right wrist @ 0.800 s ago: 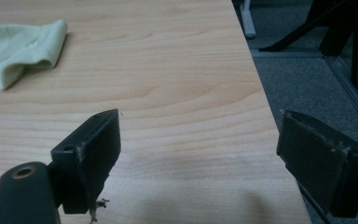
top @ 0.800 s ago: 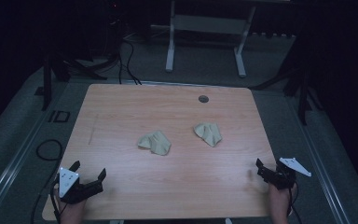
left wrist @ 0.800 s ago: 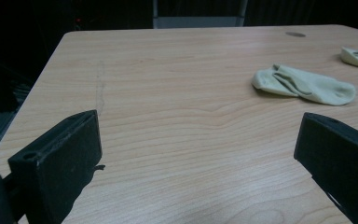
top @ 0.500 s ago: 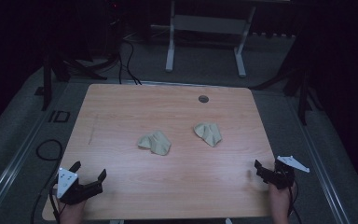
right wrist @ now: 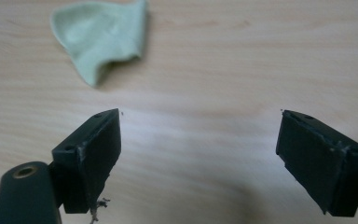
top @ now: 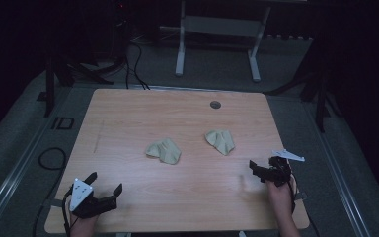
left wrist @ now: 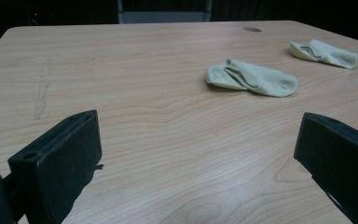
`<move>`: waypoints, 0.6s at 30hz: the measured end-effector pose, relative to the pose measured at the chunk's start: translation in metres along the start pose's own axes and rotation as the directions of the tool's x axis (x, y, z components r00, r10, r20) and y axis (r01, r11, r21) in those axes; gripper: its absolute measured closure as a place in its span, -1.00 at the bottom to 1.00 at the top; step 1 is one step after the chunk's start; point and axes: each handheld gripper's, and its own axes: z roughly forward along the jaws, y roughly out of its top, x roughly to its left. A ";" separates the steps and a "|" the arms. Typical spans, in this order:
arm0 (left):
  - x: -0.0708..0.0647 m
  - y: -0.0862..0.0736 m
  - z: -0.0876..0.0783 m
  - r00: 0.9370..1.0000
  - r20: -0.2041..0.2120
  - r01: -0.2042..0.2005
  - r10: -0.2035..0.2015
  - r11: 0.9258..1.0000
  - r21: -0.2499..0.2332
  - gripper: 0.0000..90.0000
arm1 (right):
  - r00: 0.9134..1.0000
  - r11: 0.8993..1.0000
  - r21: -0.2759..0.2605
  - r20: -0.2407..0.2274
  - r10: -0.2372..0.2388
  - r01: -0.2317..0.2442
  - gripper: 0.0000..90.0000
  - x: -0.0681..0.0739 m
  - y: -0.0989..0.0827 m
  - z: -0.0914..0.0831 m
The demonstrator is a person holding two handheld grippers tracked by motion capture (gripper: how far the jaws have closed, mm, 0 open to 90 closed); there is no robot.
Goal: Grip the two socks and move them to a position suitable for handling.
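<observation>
Socks, two, pale green, crumpled: we log one sock [top: 164,151] mid-frame and a second sock [top: 220,141] just right of it on the worktop [top: 128,118]. Left tongs [top: 103,190] lower left, right tongs [top: 256,170] lower right; both spread wide, empty, well apart from either sock.

Sock [right wrist: 103,35] cut off by top edge.

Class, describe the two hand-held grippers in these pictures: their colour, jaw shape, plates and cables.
Both are black. The left gripper carries a pale grey three-cornered plate with small dots; the right gripper carries a similar plate, seen edge-on. Each has two blocky, flat-faced jaws with small screw holes. A dark cable trails from each. No sleeves are visible on the forearms.
</observation>
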 end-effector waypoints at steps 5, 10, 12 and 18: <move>0.001 0.000 -0.001 1.000 0.000 0.002 -0.002 1.000 0.001 -0.99 | 0.999 0.999 0.010 -0.004 -0.040 0.040 -0.71 0.024 0.018 0.014; 0.001 0.000 -0.002 1.000 0.003 0.010 -0.010 1.000 -0.005 -0.99 | 0.997 0.997 0.023 -0.022 -0.069 0.069 -0.72 0.044 0.031 0.027; 0.001 0.000 -0.002 1.000 0.011 0.008 -0.008 1.000 -0.003 -0.99 | 0.995 0.995 0.043 -0.029 -0.091 0.092 -0.72 0.058 0.040 0.040; -0.002 0.000 -0.002 1.000 0.028 -0.008 0.008 1.000 0.003 -0.99 | 0.994 0.992 0.059 -0.031 -0.108 0.110 -0.68 0.078 0.061 0.059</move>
